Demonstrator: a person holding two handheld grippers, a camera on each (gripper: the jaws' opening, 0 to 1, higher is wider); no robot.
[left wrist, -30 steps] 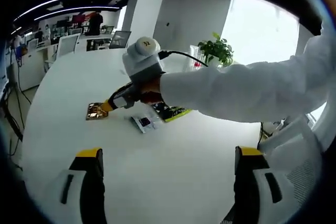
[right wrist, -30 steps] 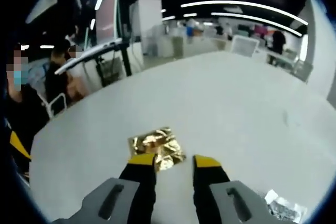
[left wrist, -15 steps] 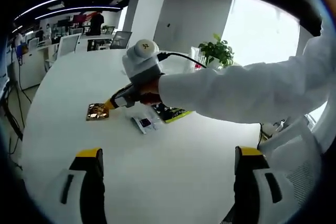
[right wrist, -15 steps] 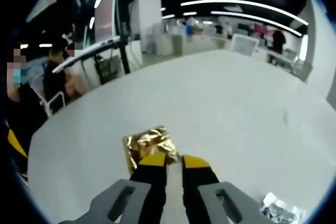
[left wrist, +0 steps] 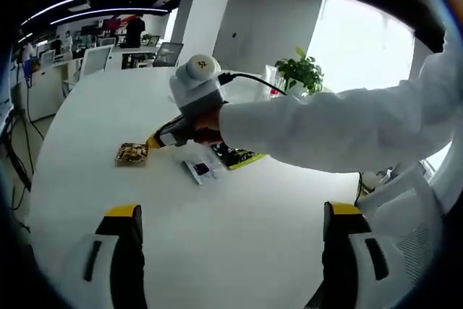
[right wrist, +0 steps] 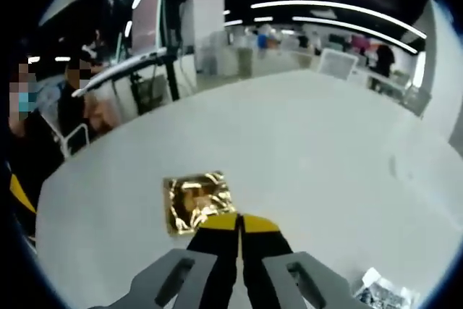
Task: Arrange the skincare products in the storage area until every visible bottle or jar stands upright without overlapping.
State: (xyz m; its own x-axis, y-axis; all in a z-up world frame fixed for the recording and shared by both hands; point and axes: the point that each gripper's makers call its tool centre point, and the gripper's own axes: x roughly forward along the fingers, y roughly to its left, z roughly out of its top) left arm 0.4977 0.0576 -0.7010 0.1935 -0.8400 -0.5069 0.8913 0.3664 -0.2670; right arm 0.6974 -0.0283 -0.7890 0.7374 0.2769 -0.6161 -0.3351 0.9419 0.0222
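Right gripper view: the right gripper (right wrist: 238, 221) rises from 6 o'clock with its yellow-tipped jaws pressed together; the tips lie at the near edge of a gold foil sachet (right wrist: 196, 200) flat on the white tabletop (right wrist: 325, 150), and whether a corner of the foil is pinched between them cannot be told. A silver sachet (right wrist: 382, 296) lies at 5 o'clock near the frame edge.

Left gripper view: the left gripper (left wrist: 231, 215) stands with jaws spread wide, holding nothing, above bare tabletop (left wrist: 239, 200). The right gripper (left wrist: 153, 142), held by a white sleeve (left wrist: 340, 128) entering from 3 o'clock, points toward 9 o'clock, its tips just beside the gold foil sachet (left wrist: 132, 153). A small white-and-purple sachet (left wrist: 198, 169) and a dark yellow-edged packet (left wrist: 235, 155) lie near it. A potted plant (left wrist: 299, 70) stands at 1 o'clock.
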